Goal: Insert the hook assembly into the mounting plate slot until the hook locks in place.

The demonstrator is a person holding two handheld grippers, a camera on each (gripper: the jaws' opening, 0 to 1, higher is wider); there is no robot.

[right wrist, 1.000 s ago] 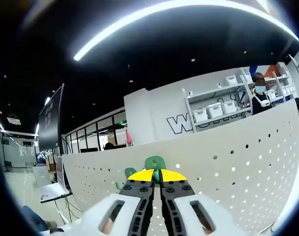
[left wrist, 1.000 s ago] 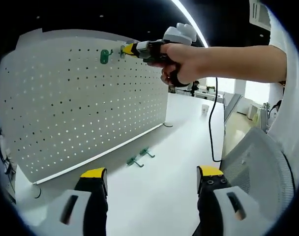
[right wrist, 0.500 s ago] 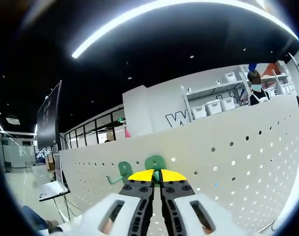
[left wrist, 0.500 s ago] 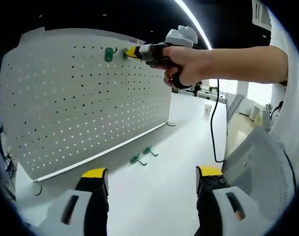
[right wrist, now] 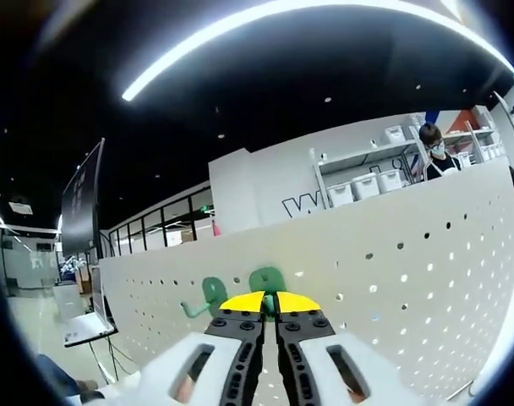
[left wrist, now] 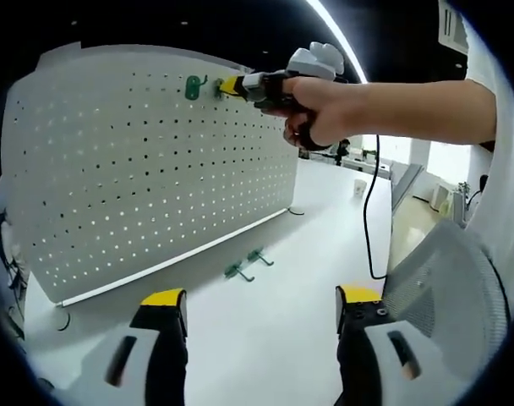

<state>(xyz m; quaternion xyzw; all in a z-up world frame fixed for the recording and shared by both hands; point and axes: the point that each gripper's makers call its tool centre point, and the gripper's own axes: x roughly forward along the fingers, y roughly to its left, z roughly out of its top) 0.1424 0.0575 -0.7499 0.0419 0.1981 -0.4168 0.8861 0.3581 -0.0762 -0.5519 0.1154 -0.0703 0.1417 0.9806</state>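
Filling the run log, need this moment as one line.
phase: inserting | right gripper: shut on green hook at pegboard top row | mounted hook beside it | left gripper: open, idle | spare hooks on table

Against the pegboard [left wrist: 147,161], the right gripper [right wrist: 269,302] now sits slightly farther along the top row than a second ago, its closed tips pinching a green hook [right wrist: 267,279]. A second hook [right wrist: 208,294], half hidden beside those tips a second ago, now hangs in plain view on the board, just left of them.
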